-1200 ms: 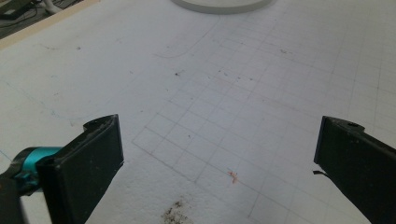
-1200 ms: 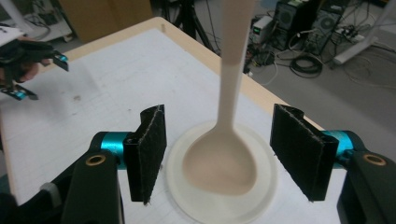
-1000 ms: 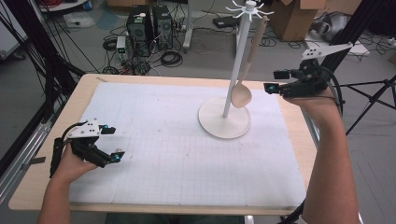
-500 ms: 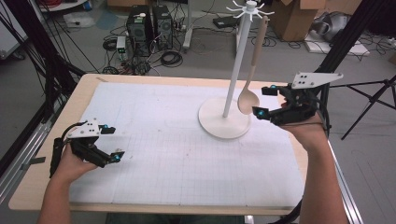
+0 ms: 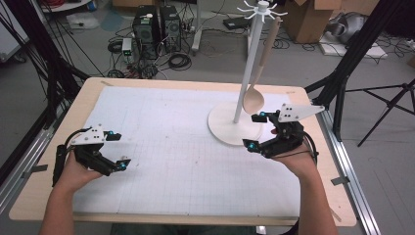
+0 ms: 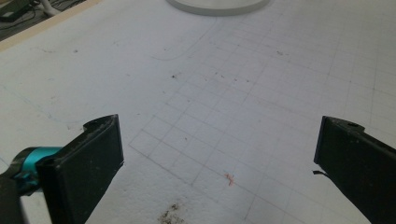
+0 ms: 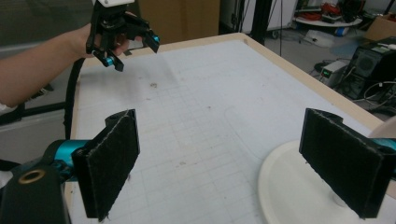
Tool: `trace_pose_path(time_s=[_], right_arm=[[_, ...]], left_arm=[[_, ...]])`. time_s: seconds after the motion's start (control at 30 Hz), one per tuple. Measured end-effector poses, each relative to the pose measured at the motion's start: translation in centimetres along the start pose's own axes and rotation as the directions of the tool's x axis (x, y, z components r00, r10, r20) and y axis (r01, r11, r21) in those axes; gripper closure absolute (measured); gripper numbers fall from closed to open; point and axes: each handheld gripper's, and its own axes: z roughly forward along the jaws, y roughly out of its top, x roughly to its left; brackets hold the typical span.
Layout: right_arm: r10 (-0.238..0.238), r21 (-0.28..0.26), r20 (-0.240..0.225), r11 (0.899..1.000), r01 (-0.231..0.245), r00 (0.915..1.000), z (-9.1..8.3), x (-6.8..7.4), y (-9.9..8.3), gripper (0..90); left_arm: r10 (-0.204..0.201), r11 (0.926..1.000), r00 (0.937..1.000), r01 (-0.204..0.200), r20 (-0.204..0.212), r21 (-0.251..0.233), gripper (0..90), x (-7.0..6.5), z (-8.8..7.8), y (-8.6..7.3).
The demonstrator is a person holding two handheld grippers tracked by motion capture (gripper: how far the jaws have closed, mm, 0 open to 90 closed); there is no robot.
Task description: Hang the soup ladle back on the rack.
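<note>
Our left gripper point(image 5: 115, 149) sits jaws wide, empty, low over the gridded mat point(image 5: 186, 147) at the left. Our right gripper point(image 5: 255, 131) has just been opening, nothing between jaws, beside the stand base point(image 5: 222, 128). Wooden spoon point(image 5: 258, 78) hangs on the white stand point(image 5: 248, 63).

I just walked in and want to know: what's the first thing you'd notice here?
The tall white stand at the far right of the table, with a wooden spoon hanging from its top. Just beside its round base, the right tool hovers with jaws open and empty, while the left tool rests open at the table's near left.
</note>
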Motion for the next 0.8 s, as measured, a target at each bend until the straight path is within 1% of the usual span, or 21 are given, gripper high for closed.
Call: trace_pose_path(time_s=[0.17, 0.33, 0.4, 0.5, 0.6, 0.7, 0.73, 0.8], right_arm=[[-0.002, -0.002, -0.001, 1.0, 0.002, 1.0, 0.8, 0.6, -1.4, 10.6], [0.029, 0.013, -0.011, 1.0, -0.029, 0.9995, 1.7, 1.0, -3.4, 8.5], [0.044, 0.033, 0.014, 0.998, -0.045, 0.9989, 2.1, 1.1, -4.1, 3.3], [0.05, 0.044, 0.019, 0.998, -0.051, 0.9985, 2.6, 1.2, -5.0, 2.7], [0.066, 0.039, 0.015, 0.997, -0.066, 0.9977, 3.0, 1.4, -5.8, 2.5], [0.08, 0.041, 0.023, 0.996, -0.081, 0.9965, 3.5, 1.5, -6.6, 0.7], [0.079, 0.037, 0.029, 0.996, -0.08, 0.9965, 3.7, 1.5, -6.9, 0.3], [0.088, 0.022, 0.022, 0.996, -0.089, 0.9958, 4.0, 1.5, -7.5, 0.3]], left_arm=[[0.006, 1.0, 1.0, -0.006, 0.004, 0.002, 1.7, 0.0, 0.0, 0.0], [0.001, 1.0, 1.0, -0.001, 0.006, 0.001, 1.7, 0.0, 0.0, 0.0], [0.005, 1.0, 0.9999, -0.005, 0.01, 0.004, 1.7, 0.0, 0.1, 0.0], [0.006, 1.0, 0.9999, -0.006, 0.012, 0.004, 1.7, -0.1, 0.1, 0.0], [0.007, 1.0, 0.9999, -0.007, 0.011, 0.006, 1.7, 0.0, 0.1, 0.0], [0.006, 1.0, 0.9999, -0.006, 0.013, 0.005, 1.7, 0.0, 0.2, -0.1], [0.006, 1.0, 0.9999, -0.006, 0.015, 0.005, 1.7, 0.0, 0.2, -0.1], [0.005, 1.0, 0.9998, -0.005, 0.017, 0.004, 1.6, 0.0, 0.2, -0.1]])
